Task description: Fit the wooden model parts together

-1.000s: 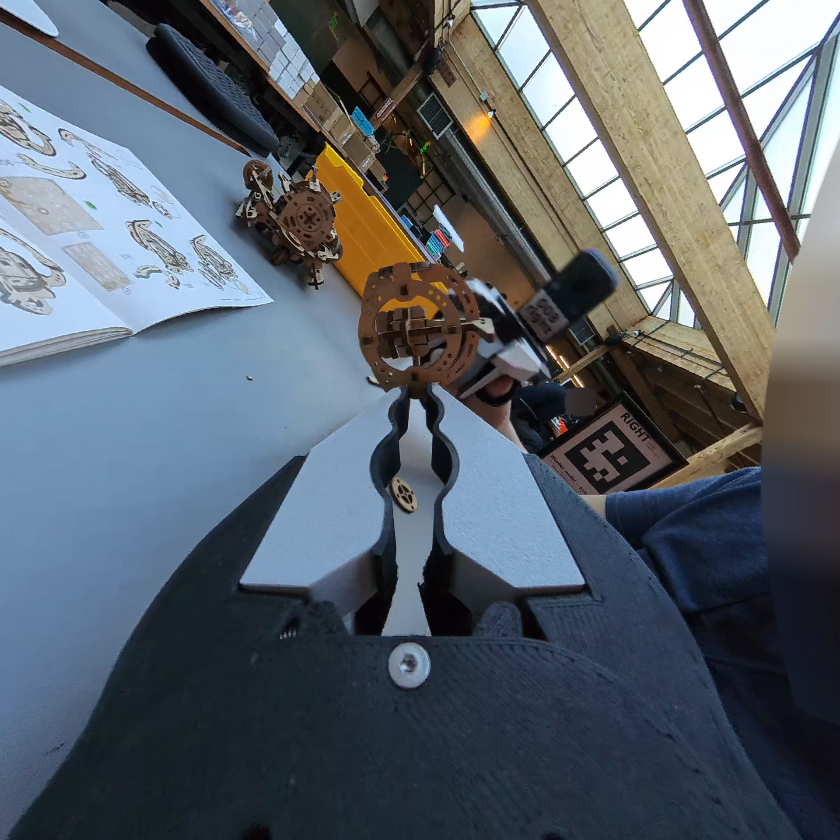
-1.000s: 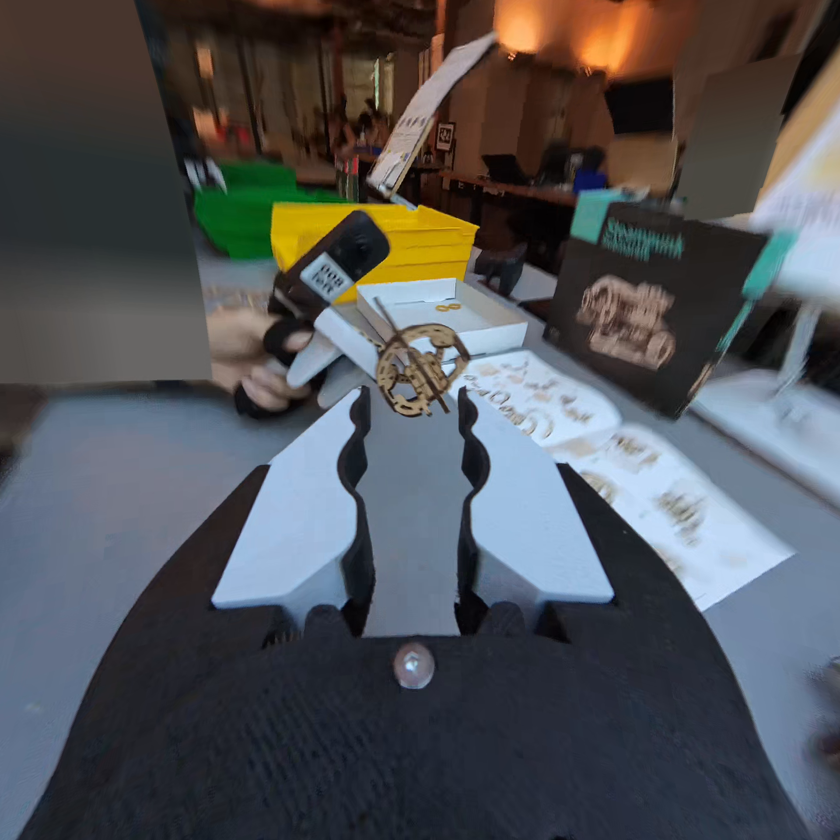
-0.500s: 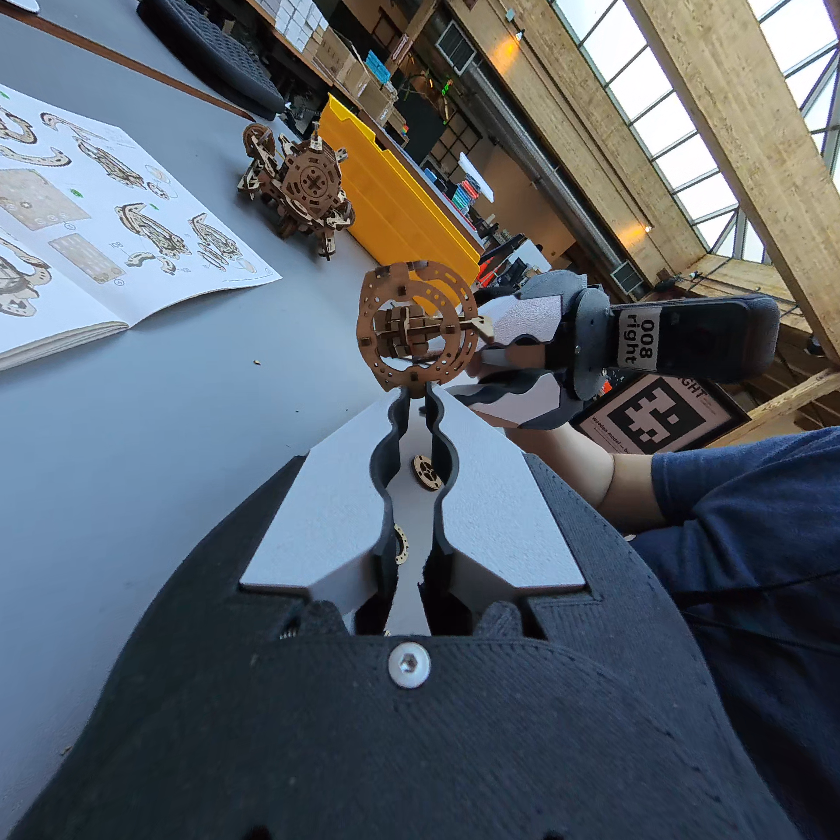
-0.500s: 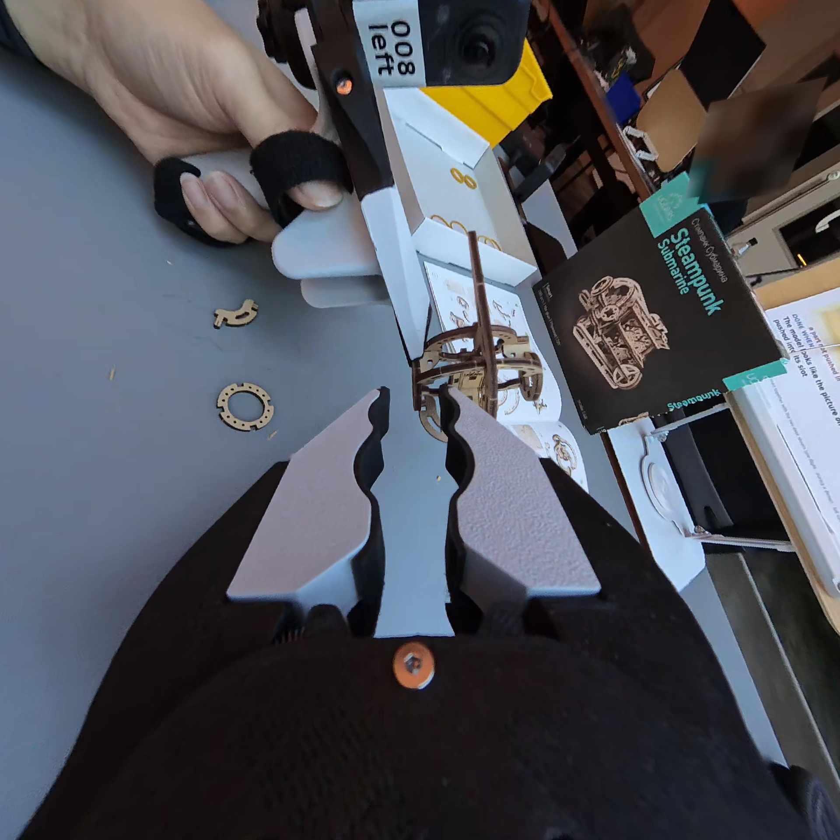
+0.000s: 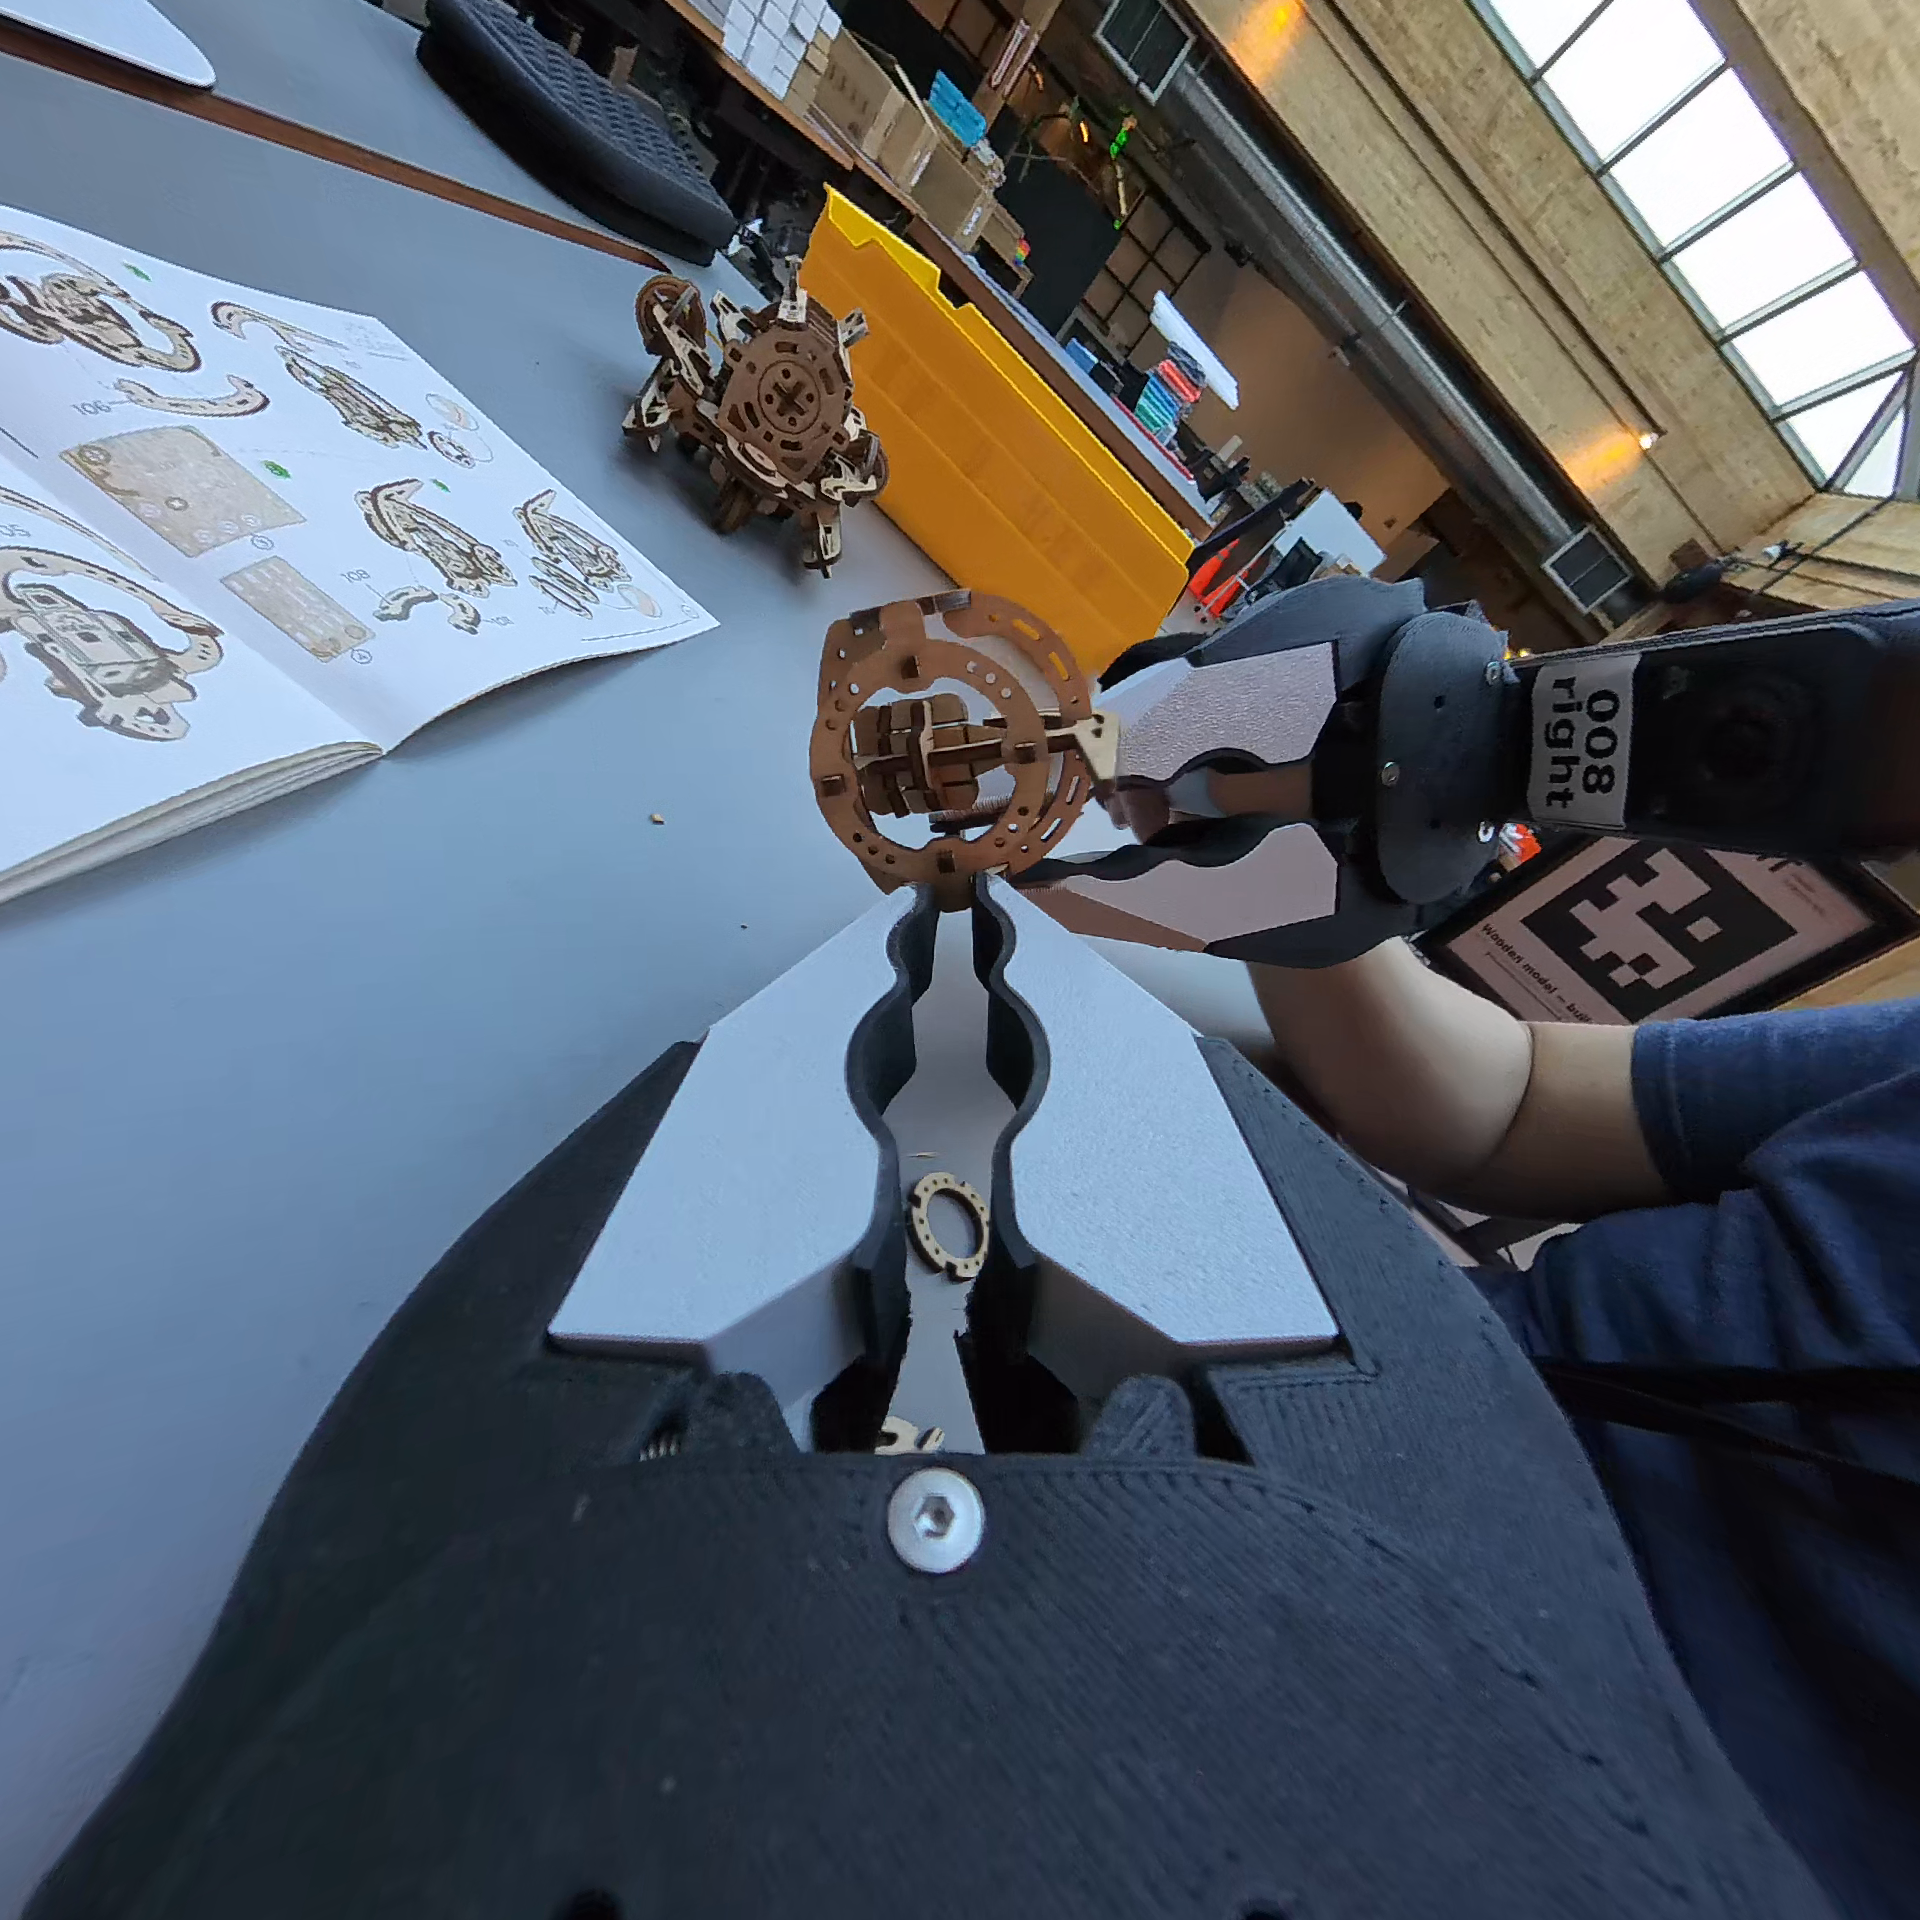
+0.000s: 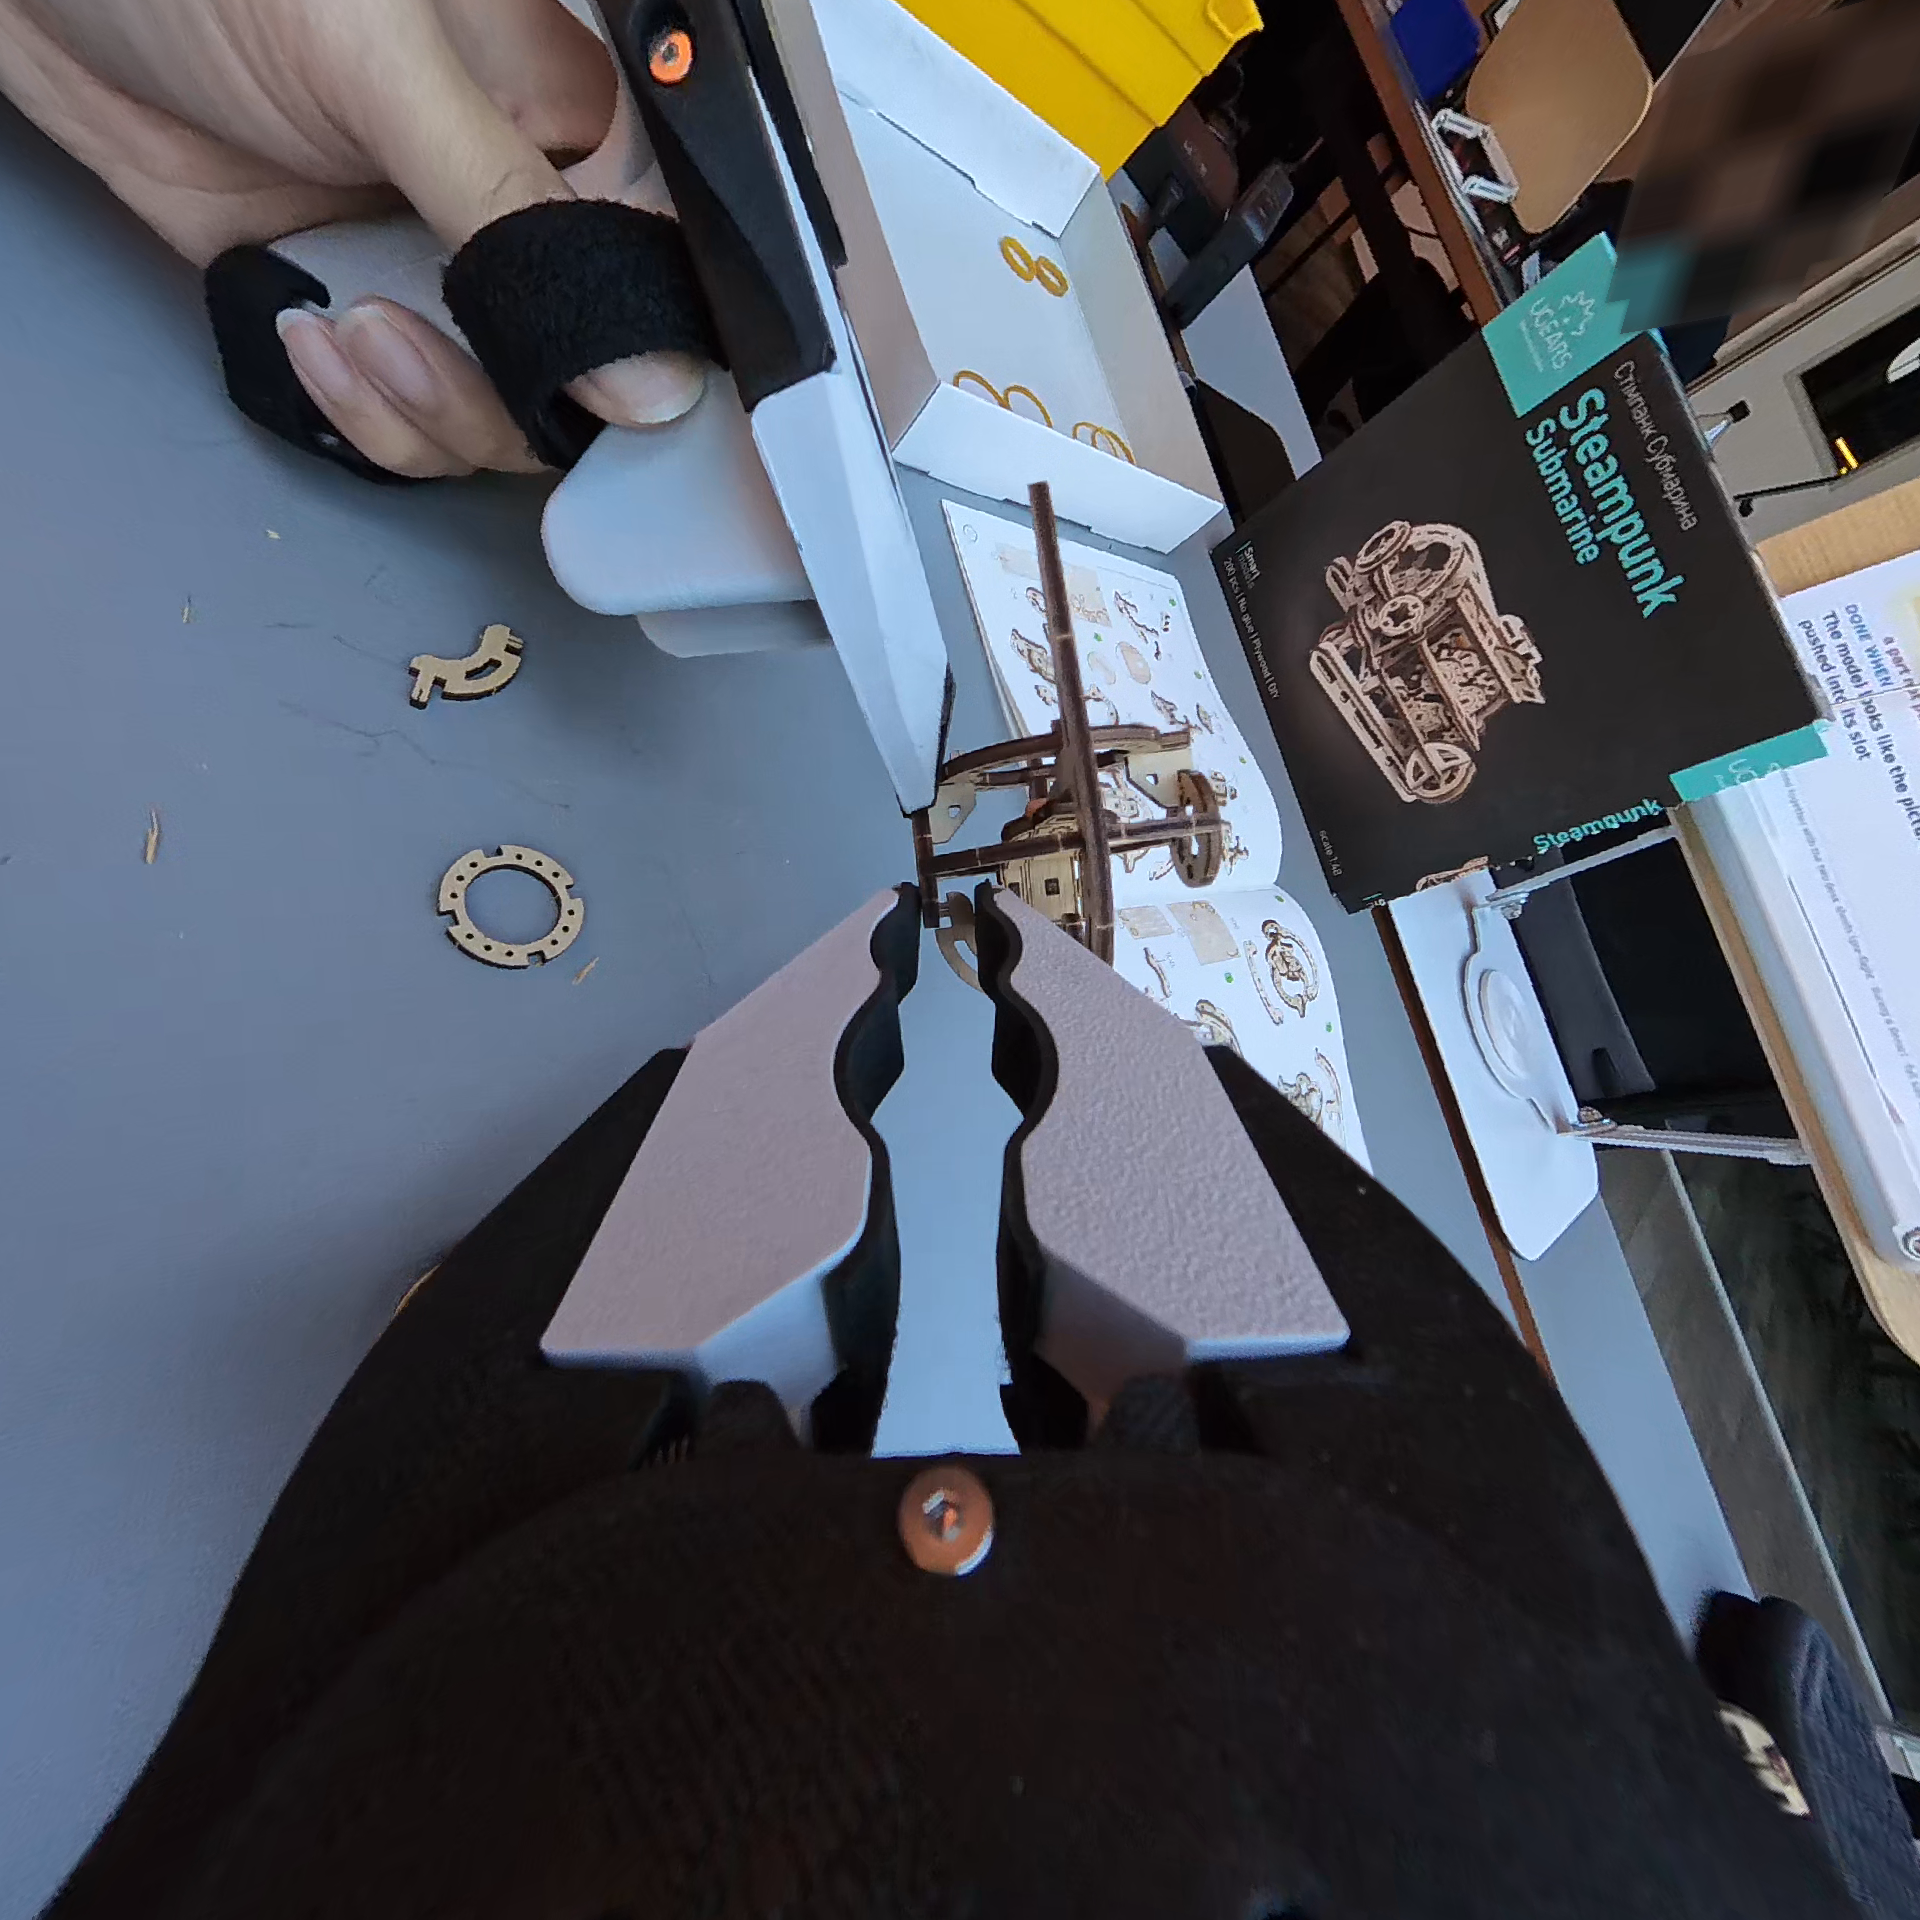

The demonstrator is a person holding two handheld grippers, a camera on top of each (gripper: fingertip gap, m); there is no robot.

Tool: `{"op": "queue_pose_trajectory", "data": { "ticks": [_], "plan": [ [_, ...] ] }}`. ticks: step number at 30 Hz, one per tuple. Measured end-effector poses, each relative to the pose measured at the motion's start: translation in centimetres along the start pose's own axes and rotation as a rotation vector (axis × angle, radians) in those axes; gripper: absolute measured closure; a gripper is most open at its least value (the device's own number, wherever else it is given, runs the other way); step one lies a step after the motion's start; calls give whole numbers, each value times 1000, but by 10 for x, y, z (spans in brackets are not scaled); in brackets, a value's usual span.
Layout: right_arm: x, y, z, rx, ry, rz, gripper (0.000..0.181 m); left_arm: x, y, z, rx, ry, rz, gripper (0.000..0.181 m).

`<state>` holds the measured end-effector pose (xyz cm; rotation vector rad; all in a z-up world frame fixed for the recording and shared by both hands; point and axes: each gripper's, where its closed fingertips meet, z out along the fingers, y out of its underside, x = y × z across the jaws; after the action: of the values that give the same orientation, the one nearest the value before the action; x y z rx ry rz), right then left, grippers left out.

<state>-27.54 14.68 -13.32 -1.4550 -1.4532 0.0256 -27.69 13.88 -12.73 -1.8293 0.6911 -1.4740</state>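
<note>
Up close in the left wrist view, the left gripper (image 5: 948, 894) has its jaws drawn narrow, pinching the bottom edge of the ring assembly (image 5: 951, 753), which is held above the grey worktop (image 5: 312, 1039). A loose ring (image 5: 948, 1224) lies flat on the worktop, seen through the gap between the fingers. From the right side, the right gripper (image 5: 1101, 821) reaches in with a small gap between its jaws, its tips at the assembly's side; whether it grips a part I cannot tell. Its body bears a white sticker with black writing. In the right wrist view, the right gripper (image 6: 948, 904) has its tips close around a small tab of the assembly (image 6: 1060, 821), beside the left gripper's finger (image 6: 862, 623). On the worktop lie the ring (image 6: 506, 906) and a hook-shaped piece (image 6: 462, 667), a little apart. Farther off, an open manual (image 5: 260, 499) with printed diagrams lies flat, and beyond it stands a built model (image 5: 764, 416) next to a yellow bin (image 5: 997, 468). A white box (image 6: 987, 312) and a black kit box (image 6: 1507, 623) with teal lettering and a model picture stand toward the worktop's far edge.
</note>
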Motion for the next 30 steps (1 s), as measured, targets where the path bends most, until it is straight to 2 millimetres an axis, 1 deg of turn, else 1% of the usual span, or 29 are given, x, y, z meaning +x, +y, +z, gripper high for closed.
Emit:
{"op": "queue_pose_trajectory", "data": {
  "ticks": [9,18,23,27,28,30],
  "plan": [
    [0,3,3,-2,-6,102,173,-4,1,1,0,-38,4,176],
    [-4,7,5,-19,-19,72,173,-6,5,2,-27,-64,4,176],
    [-10,11,8,-51,-34,47,173,-9,11,3,-72,-105,23,176],
    [-12,12,8,-37,-53,82,170,-10,12,3,-80,-125,46,176],
    [-14,11,8,-32,-66,94,166,-10,12,3,-81,-127,50,176],
    [-14,12,8,-28,-62,108,169,-10,13,2,-86,-124,50,176]
  ]
}}
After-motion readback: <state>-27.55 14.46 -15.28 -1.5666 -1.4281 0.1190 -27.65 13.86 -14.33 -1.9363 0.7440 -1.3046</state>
